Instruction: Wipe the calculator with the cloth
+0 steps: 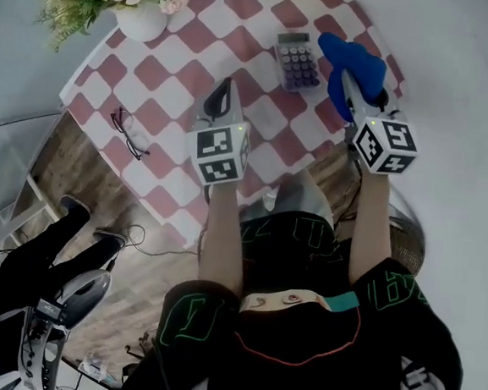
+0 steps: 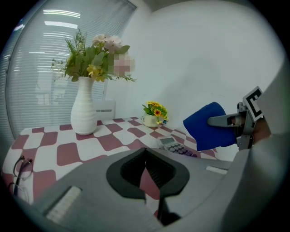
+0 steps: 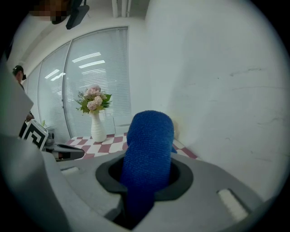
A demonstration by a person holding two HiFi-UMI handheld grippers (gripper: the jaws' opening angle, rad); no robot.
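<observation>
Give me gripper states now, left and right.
Left gripper: closed, empty, above the checked table.
Right gripper: closed, holding the blue cloth.

Red-and-white checked table, wood-plank floor, plain white wall, blinds-covered window — ceiling lights reflected
</observation>
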